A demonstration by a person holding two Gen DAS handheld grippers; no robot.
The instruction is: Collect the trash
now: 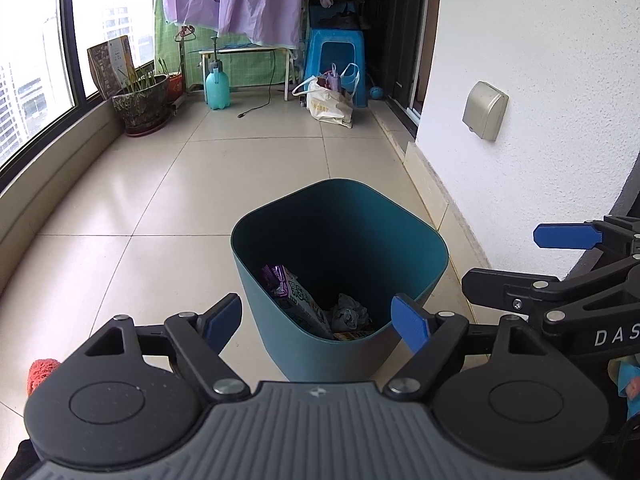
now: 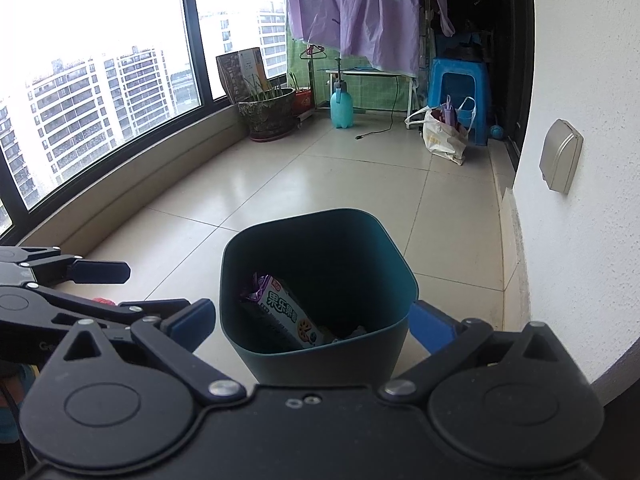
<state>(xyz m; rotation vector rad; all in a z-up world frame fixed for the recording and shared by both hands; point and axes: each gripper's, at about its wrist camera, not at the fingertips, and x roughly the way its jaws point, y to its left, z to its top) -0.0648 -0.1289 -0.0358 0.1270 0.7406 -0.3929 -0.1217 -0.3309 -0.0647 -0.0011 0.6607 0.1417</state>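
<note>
As I hold both tools above the tiled floor [image 1: 168, 184], the teal trash bin [image 1: 400, 216] stands upright directly ahead, near the white wall [image 1: 540, 40]; my left tool [image 1: 318, 318] is spread wide with nothing between its blue pads [image 1: 410, 322]; my right tool [image 2: 312, 320] is likewise wide open and empty, its pads flanking the bin's near rim without clear contact; inside the bin I note a snack box [image 2: 290, 316], a purple wrapper [image 1: 276, 280] and crumpled paper [image 1: 348, 312]; farther back stand a potted plant [image 1: 140, 100], a spray bottle [image 1: 217, 84] and a blue stool [image 1: 336, 48].
</note>
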